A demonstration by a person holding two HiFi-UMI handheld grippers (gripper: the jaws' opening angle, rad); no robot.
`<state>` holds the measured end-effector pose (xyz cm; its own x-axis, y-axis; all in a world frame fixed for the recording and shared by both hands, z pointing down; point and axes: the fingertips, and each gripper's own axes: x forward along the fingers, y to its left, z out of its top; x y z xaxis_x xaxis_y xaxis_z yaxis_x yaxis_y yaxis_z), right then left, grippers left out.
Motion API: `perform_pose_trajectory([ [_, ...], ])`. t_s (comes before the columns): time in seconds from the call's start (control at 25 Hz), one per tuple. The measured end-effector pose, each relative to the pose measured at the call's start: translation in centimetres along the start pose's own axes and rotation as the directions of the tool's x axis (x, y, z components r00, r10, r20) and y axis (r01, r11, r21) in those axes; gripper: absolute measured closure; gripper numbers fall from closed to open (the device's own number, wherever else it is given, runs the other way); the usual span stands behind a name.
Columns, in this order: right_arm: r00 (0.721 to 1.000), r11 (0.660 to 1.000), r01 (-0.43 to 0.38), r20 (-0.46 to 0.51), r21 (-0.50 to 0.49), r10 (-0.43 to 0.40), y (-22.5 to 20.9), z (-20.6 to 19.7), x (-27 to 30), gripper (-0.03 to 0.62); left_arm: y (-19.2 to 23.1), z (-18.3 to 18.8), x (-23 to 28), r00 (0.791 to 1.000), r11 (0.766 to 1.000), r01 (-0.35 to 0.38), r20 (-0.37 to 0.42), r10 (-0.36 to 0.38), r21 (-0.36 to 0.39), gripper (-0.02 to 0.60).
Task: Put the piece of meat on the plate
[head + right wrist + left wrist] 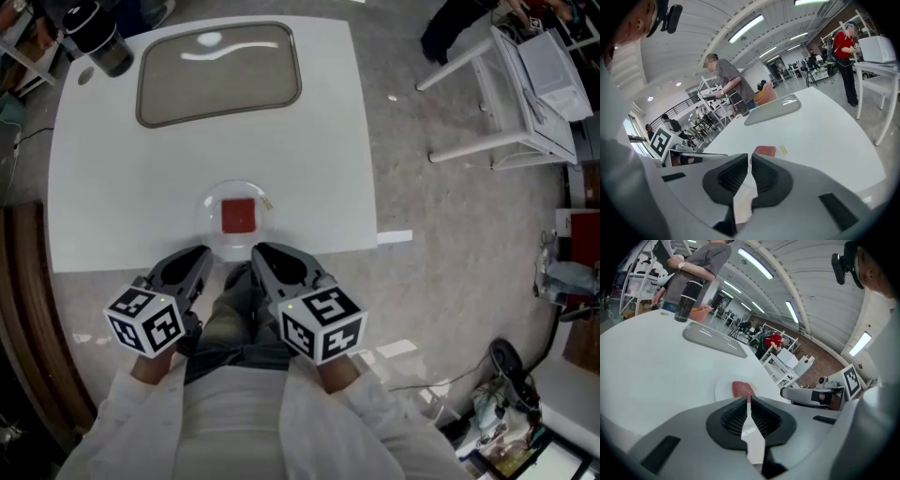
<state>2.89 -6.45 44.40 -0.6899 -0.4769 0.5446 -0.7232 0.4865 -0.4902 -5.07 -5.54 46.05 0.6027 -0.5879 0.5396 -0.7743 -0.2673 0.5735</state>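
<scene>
1. I see a speckled grey floor and on it a white square table (112,187). A white metal rack (506,94) stands off to the table's right. In the left gripper view a person in a grey shirt (696,263) stands beyond the far edge.
2. On the far half of the table lies a grey rounded-rectangle tray (218,73), with nothing on it. A dark cylindrical tumbler (101,42) stands at the far left corner, just beside the tray.
3. The flat red square piece of meat (238,216) lies in the middle of a thin, pale round plate (208,234). The plate sits near the table's front edge.
4. The left gripper (202,255) is clenched. Its own view shows the black ribbed pads meeting at the tips with nothing between them. It hangs at the front edge, near the plate's left rim, and touches neither plate nor meat.
5. The right gripper (262,251) is likewise clenched and empty. It hangs just beside the left one, close to the plate's near rim.
6. Both grippers point towards the plate, tilted downward.
</scene>
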Motion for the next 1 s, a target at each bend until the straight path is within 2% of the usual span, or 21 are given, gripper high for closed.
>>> perform_pose_trajectory([
  [0.8,0.996,0.996,0.066,-0.072,0.06,-0.062,-3.6,-2.7,2.5,0.577,3.9,-1.2,2.3,0.998,0.997,-0.045,-0.044,0.042,-0.063,0.555],
  [1.0,0.993,0.994,0.092,-0.078,0.066,-0.087,-4.6,-3.1,2.6,0.576,4.5,-1.8,2.8,0.997,0.992,-0.06,-0.05,0.055,-0.115,0.543],
])
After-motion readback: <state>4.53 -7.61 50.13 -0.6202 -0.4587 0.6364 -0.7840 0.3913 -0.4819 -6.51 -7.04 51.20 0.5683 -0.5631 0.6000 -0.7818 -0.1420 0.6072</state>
